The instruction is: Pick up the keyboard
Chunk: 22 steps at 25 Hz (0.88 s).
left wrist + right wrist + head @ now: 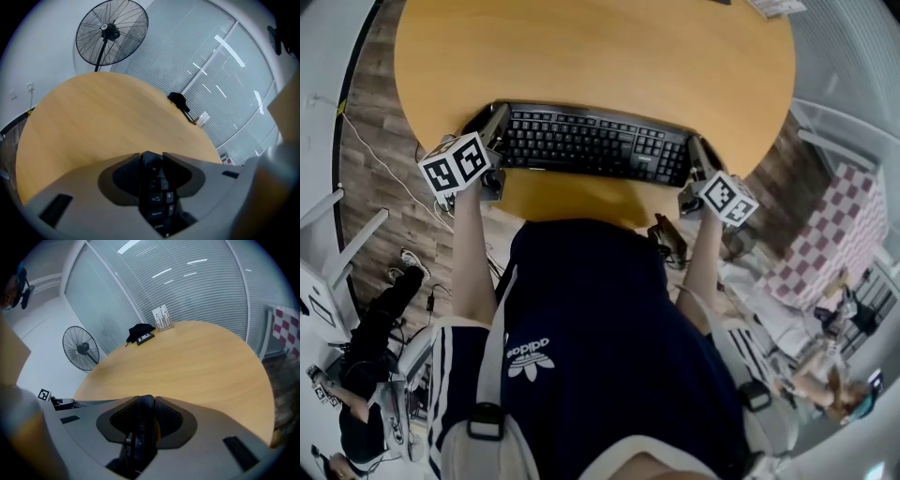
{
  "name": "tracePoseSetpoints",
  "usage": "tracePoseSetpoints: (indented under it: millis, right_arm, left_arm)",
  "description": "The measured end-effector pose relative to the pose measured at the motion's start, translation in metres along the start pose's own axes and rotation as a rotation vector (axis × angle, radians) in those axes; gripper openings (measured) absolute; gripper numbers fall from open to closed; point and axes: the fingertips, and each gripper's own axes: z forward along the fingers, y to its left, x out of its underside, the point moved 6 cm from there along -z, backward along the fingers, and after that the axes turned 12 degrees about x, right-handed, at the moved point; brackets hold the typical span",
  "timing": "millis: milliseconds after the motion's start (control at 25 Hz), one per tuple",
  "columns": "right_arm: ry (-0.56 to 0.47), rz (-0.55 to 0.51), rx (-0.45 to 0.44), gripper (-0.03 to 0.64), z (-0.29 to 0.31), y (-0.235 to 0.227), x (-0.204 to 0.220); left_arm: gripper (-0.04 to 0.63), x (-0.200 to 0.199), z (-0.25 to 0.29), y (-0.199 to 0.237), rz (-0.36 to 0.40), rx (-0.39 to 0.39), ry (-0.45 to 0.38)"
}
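Note:
A black keyboard [591, 142] lies across the near edge of the round wooden table [581, 56]. My left gripper [495, 120] clamps its left end and my right gripper [698, 150] clamps its right end. In the left gripper view the keyboard's end [157, 197] stands edge-on between the two grey jaws of the left gripper [152, 157], keys showing, pads against it. In the right gripper view the other end of the keyboard [138, 437] sits the same way inside the right gripper [146, 401]. I cannot tell whether the keyboard is off the table.
A small black object [139, 333] and a white printed stand [161, 317] sit at the table's far edge. A pedestal fan [112, 33] stands beyond the table by a glass wall. Cables run over the floor [375, 159] at left; a checkered cloth [825, 234] lies at right.

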Motion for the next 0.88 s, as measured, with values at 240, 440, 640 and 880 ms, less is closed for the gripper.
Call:
tracePoseSetpoints:
  millis: [240, 440, 640, 880]
  right_arm:
    - [-0.035, -0.004, 0.032, 0.101, -0.008, 0.008, -0.001]
    - [-0.171, -0.017, 0.020, 0.097, -0.032, 0.013, -0.021]
    - [-0.288, -0.072, -0.021, 0.092, -0.054, 0.029, -0.038]
    - [-0.354, -0.050, -0.038, 0.092, -0.081, 0.030, -0.042]
  left_arm:
    - [0.152, -0.005, -0.013, -0.010, 0.031, 0.002, -0.043]
    - [0.152, -0.014, -0.028, -0.031, 0.034, 0.064, -0.139]
    - [0.152, -0.018, -0.050, -0.045, 0.077, 0.125, -0.208]
    - [0.152, -0.026, -0.078, -0.072, 0.163, 0.149, -0.285]
